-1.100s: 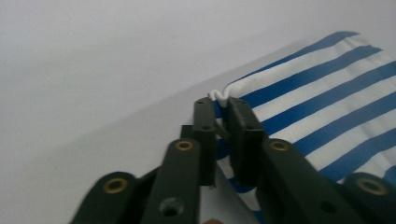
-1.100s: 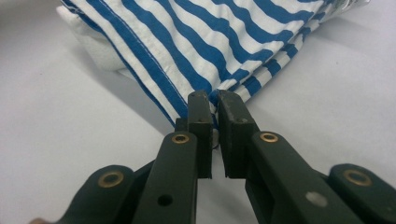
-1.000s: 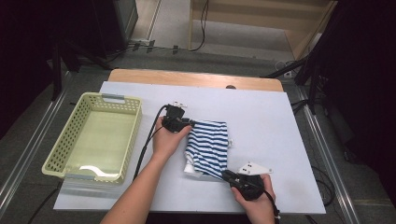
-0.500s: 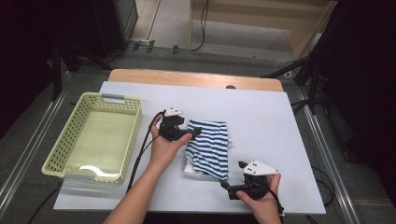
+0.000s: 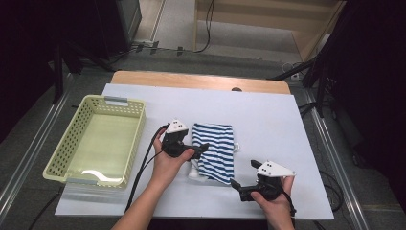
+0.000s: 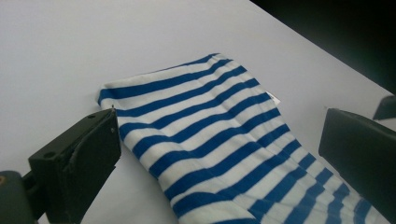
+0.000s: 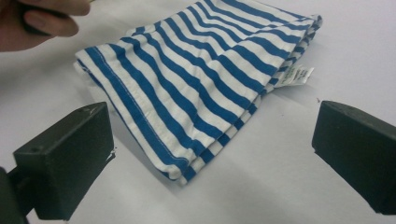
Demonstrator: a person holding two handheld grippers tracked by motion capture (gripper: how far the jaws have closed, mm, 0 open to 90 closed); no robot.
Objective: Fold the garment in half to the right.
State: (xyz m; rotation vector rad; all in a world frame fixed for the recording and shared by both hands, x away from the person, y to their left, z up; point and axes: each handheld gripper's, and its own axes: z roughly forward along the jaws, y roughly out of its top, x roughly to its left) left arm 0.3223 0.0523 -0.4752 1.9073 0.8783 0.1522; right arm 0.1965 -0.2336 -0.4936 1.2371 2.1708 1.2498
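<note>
Both jaws just opened wide off the folded striped cloth (image 5: 216,151) (nothing pinched) — left gripper (image 5: 195,152) beside it, right gripper (image 5: 238,187) below — risk: snagging, unfolding.

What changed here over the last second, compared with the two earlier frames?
Both grippers let go of the folded striped cloth: their jaws have just been opening and now stand wide with nothing pressed between them. The left gripper drew back toward the cloth's left edge; the right gripper pulled away toward the near table edge. The cloth stayed folded in place, and the basket did not move.
</note>
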